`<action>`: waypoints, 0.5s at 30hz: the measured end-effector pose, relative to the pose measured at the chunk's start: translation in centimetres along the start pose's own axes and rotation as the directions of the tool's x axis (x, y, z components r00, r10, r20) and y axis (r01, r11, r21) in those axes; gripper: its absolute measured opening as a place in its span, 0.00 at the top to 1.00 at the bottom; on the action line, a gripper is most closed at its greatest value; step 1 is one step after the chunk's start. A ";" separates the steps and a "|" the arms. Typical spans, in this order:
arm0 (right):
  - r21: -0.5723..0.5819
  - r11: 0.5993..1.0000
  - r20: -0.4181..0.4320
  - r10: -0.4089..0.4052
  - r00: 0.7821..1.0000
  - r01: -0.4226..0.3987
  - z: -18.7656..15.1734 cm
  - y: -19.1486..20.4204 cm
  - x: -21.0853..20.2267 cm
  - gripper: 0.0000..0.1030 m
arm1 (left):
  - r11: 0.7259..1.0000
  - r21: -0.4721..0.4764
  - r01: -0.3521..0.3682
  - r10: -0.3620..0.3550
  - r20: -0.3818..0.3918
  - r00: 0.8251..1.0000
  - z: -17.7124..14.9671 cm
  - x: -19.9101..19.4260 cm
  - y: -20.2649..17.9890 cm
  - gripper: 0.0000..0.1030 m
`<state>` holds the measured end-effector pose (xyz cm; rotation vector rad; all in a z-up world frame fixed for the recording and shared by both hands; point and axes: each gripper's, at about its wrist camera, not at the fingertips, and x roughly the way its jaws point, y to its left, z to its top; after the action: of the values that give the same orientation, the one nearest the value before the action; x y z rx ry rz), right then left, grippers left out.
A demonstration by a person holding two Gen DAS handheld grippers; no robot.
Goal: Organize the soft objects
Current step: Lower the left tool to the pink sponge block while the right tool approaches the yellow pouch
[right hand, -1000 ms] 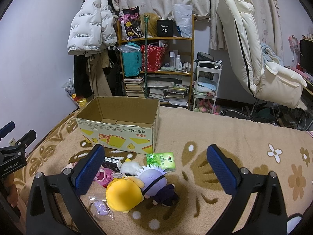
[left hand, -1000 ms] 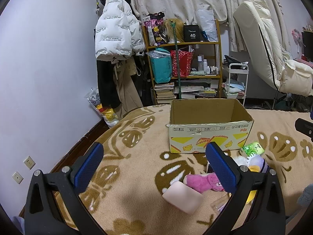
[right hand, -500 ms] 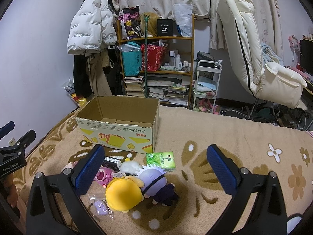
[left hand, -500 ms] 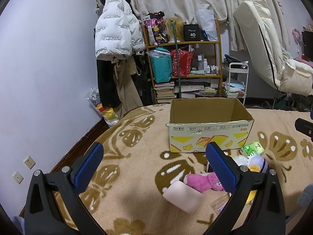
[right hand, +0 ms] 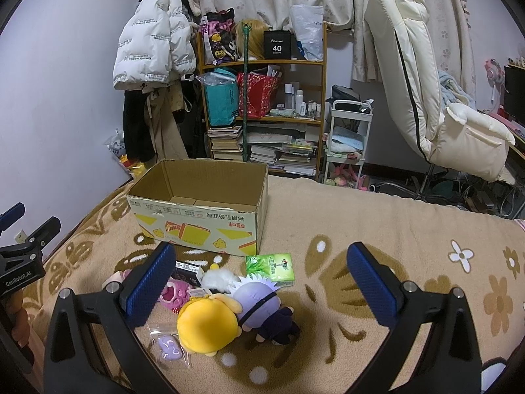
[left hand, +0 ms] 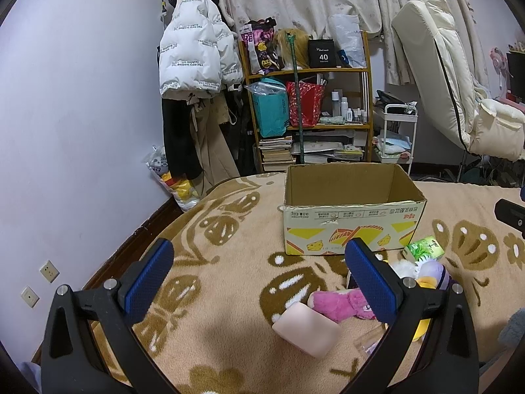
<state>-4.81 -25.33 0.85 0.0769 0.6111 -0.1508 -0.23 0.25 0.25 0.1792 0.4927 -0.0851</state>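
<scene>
In the left wrist view, our left gripper (left hand: pixel 259 282) hangs with its jaws spread wide and nothing between them. The cardboard box (left hand: pixel 351 226) stands open at about one o'clock beyond the fingers, on the patterned blanket (left hand: pixel 210 229). The soft things lie low at four to five o'clock: a pale pink cushion block (left hand: pixel 305 330) just inside the right finger, a pink plush (left hand: pixel 338 302) touching it and partly hidden behind that finger, and a green tissue pack (left hand: pixel 425 248) near the box's right corner. We judge the cushion block the left arm's nearest target; its long axis runs roughly from ten to four o'clock.

In the right wrist view, our right gripper (right hand: pixel 261 284) is likewise wide open and empty. A yellow plush (right hand: pixel 206 328) and a purple-headed doll (right hand: pixel 262 302) lie touching each other between the fingers, towards seven o'clock of the gap's middle. The doll's body stretches from ten towards four o'clock. The box sits at eleven o'clock, beyond the heap and seemingly empty. A small bagged purple item (right hand: pixel 169 349) lies beside the yellow plush. We judge the right arm closer to the dolls, which sit below and slightly left of its jaws.
</scene>
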 end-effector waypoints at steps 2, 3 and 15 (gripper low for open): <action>0.000 1.000 0.000 0.000 1.000 0.000 0.0 0.0 0.0 0.00 | 1.000 0.001 0.000 0.000 -0.001 1.000 0.0 0.1 0.0 0.00; 0.000 1.000 -0.001 -0.001 1.000 0.001 0.0 0.0 0.0 0.00 | 1.000 0.000 -0.003 0.003 0.000 1.000 0.0 0.1 0.0 0.00; 0.003 1.000 -0.012 -0.001 1.000 0.001 0.1 0.0 0.1 0.00 | 1.000 0.009 -0.017 0.017 -0.059 0.998 -0.5 1.5 -0.1 0.00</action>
<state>-4.68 -25.40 0.84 0.0804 0.6227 -0.1520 0.84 0.14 -0.88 0.1951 0.5493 -0.0655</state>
